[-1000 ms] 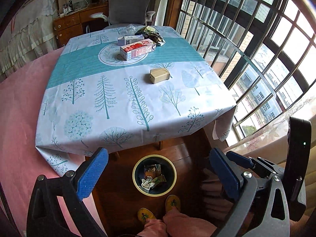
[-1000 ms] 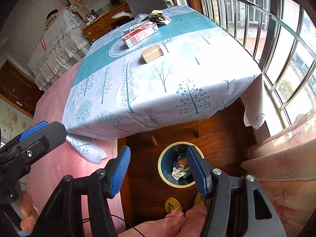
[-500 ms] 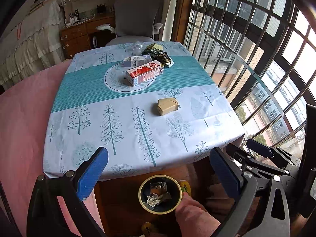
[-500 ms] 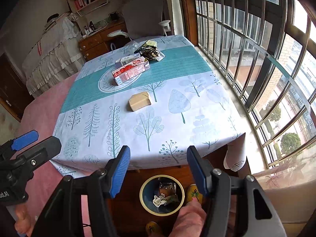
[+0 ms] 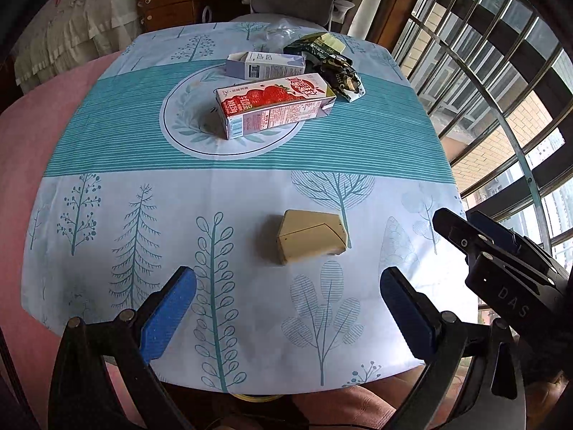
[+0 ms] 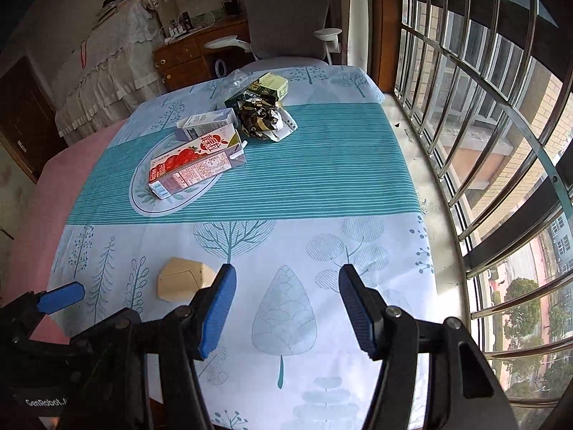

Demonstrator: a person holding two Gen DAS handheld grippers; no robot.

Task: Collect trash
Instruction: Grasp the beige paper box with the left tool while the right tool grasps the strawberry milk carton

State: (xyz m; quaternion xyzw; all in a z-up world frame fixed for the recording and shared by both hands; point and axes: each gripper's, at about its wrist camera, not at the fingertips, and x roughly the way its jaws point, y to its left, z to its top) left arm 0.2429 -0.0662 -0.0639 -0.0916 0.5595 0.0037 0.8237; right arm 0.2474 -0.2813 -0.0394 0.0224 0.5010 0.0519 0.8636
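Most of the shot is taken up by a tree-print tablecloth (image 5: 150, 165) beside barred windows (image 6: 476, 114), grey chair (image 6: 286, 18) sitting behind. Strawberry carton (image 5: 274, 105), purple carton (image 5: 266, 65), wrappers (image 5: 331, 68) and beige box (image 5: 311, 235) are lying on it. Left gripper (image 5: 288, 317) and right gripper (image 6: 286, 310) are hanging wide apart, holding nothing.
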